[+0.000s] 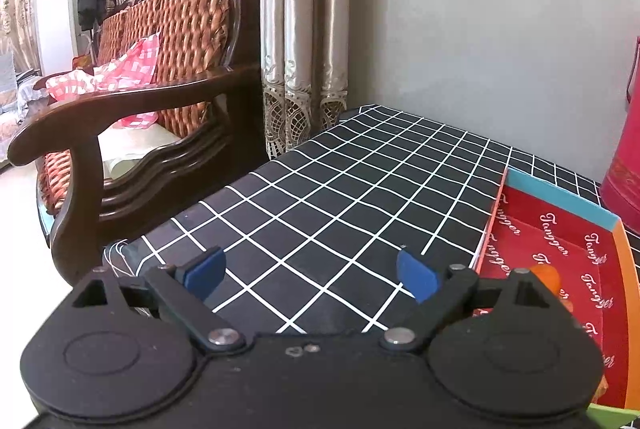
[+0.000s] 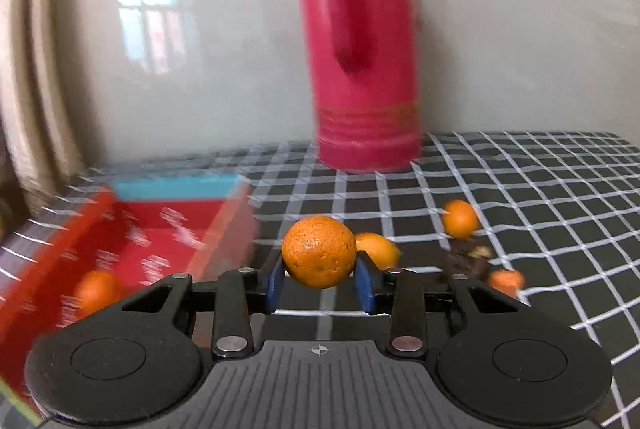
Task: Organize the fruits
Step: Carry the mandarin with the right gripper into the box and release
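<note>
Right hand-held gripper (image 2: 319, 285), nearest the lens: blue pads clamped on one orange (image 2: 319, 251), held clear of the worktop (image 2: 520, 189). Just behind it a second orange (image 2: 380, 249) rests on the checked cloth; a third (image 2: 461, 218) lies further right, a fourth (image 2: 507, 280) low at right, beside some dark scraps I cannot identify. Red box (image 2: 132, 229) sits left of the gripper, one orange (image 2: 98, 291) already inside. Red jug (image 2: 360, 49) stands at the back. Left hand-held gripper (image 1: 312, 275): jaws wide apart, nothing between them, over bare cloth beside the box. Judgement: task early; one fruit boxed, one in hand, at least three left on the worktop. View blurred.
</note>
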Motion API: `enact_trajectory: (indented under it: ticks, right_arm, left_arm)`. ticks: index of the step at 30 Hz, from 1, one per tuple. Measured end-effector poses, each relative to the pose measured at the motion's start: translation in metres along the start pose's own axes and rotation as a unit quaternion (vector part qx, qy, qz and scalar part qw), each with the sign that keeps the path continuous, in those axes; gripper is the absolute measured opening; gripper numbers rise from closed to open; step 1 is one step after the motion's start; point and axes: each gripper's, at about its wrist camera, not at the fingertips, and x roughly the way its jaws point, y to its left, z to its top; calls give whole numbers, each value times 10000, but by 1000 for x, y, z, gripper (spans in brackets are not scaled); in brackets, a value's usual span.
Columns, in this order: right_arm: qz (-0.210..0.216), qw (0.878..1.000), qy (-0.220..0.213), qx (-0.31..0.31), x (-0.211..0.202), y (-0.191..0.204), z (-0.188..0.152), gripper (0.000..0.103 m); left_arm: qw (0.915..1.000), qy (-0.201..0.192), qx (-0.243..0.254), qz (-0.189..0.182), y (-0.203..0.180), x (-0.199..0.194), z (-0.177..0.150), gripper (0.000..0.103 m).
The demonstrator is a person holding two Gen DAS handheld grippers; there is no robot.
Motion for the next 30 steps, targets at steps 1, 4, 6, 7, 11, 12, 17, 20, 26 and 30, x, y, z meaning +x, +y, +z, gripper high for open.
enact_trajectory:
  ticks: [1,4,6,7,11,12,17,20,26,30]
  right_arm:
    - [195,9998,-92,-10,-6,4,1,38]
    - [650,9971,-288,-256,-20,20,2,38]
    - [977,9941,-264,-398,-24,33,0,38]
    - [1126,9923,-219,-477,-24,38,-2,38]
    - [1506,9851,-78,-828,-28,58,-11,38]
    - [1568,9835,-50,-901,-28,62,-13,38]
    - [1746,9780,198,-1123,-27,77,-23,38]
    - [1712,9773,269,-1214,-25,79,-27,39]
    - [1547,9821,-111,-1071,-36,68,-23,79]
    - [1230,9860,-368,-1060,-45,62,-21,83]
  left_arm:
    - [10000,-3,4,13,1,0,0,86]
    - [10000,0,-5,47,1,0,0,86]
    - [10000,7,-19,54,2,0,0,86]
    - [10000,7,-23,60,2,0,0,86]
    - [10000,-4,-5,70,3,-1,0,87]
    - [10000,-10,-2,78,3,-1,0,87]
    - [10000,4,-17,94,4,0,0,87]
    - [10000,6,-19,92,4,0,0,87]
    - [10000,-6,15,84,0,-1,-1,88]
    - [10000,-16,34,34,-4,-4,-1,88]
